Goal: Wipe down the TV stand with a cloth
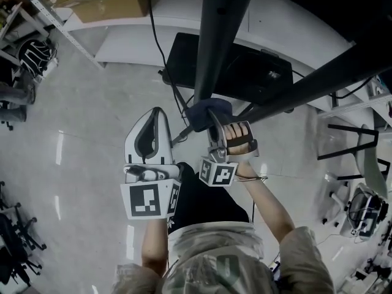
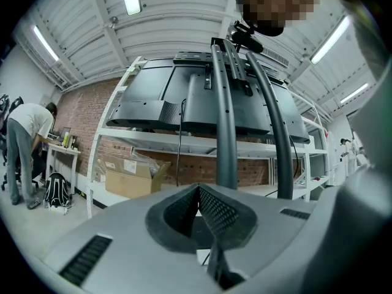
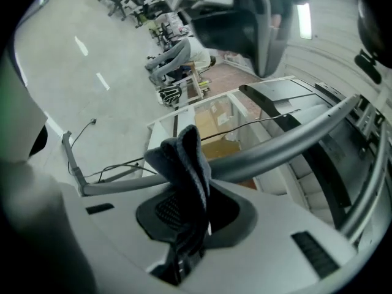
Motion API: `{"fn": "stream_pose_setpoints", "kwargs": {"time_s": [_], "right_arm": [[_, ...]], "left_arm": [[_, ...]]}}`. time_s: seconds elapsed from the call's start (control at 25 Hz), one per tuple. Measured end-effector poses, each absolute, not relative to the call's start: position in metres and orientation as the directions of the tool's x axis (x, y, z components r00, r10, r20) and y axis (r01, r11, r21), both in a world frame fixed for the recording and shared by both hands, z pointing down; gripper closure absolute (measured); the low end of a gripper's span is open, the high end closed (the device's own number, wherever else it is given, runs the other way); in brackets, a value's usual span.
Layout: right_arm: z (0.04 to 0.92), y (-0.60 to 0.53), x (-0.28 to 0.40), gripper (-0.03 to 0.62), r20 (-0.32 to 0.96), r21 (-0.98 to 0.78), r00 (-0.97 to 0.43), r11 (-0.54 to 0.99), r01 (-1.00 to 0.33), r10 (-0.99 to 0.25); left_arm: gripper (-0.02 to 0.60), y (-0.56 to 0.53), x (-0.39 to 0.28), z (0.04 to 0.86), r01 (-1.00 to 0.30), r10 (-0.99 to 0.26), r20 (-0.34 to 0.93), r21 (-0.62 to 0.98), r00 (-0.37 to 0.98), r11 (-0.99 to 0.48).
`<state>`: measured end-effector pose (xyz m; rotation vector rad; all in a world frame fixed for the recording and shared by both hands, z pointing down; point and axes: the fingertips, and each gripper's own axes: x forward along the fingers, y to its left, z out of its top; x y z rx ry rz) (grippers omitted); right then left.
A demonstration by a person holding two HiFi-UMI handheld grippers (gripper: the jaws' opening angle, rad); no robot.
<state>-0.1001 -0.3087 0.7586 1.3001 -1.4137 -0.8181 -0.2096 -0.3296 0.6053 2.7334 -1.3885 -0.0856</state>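
- Pinches a dark blue cloth [image 3: 184,158] between the closed fingers of the right gripper [image 1: 213,124], with the fabric bunched and standing up out of the grip.
- Sets that cloth against a slanting grey tube of the TV stand [image 3: 275,146], low on the frame, near the black base plate [image 1: 245,72].
- Holds the left gripper [image 2: 198,192] just beside the right one, fingers shut together on nothing and clear of the stand.
- Shows, from the left gripper view, two dark upright posts rising to the back of the mounted screen.
- Reads as mid-wipe: cloth on one tube, no mark to tell which stretches are done, and the uprights, the other tubes and the base plate probably left.
- Leaves cables [image 1: 177,103] trailing over the pale floor [image 1: 92,115] by the base, a likely snag for a sweeping cloth.
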Motion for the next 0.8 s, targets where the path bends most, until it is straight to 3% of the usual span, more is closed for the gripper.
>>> {"fn": "stream_pose_setpoints", "kwargs": {"time_s": [0.24, 0.52, 0.72, 0.8], "right_arm": [[0.584, -0.293, -0.109, 0.536, 0.114, 0.854, 0.054, 0.07, -0.515, -0.992], [0.324, -0.297, -0.112, 0.536, -0.083, 0.546, 0.008, -0.052, -0.836, -0.996], [0.247, -0.281, -0.11, 0.536, -0.181, 0.385, -0.048, -0.026, -0.923, -0.982], [0.234, -0.27, -0.11, 0.536, -0.243, 0.238, -0.044, -0.015, -0.971, -0.969]], "left_arm": [[0.566, -0.33, -0.212, 0.487, -0.814, -0.817, -0.022, 0.08, 0.576, -0.576], [0.566, -0.329, -0.208, 0.303, -0.816, -0.802, -0.172, -0.011, 0.571, -0.578], [0.566, -0.31, -0.207, 0.245, -0.828, -0.793, -0.253, -0.065, 0.554, -0.557], [0.566, -0.301, -0.21, 0.236, -0.828, -0.79, -0.267, -0.065, 0.552, -0.556]]}}
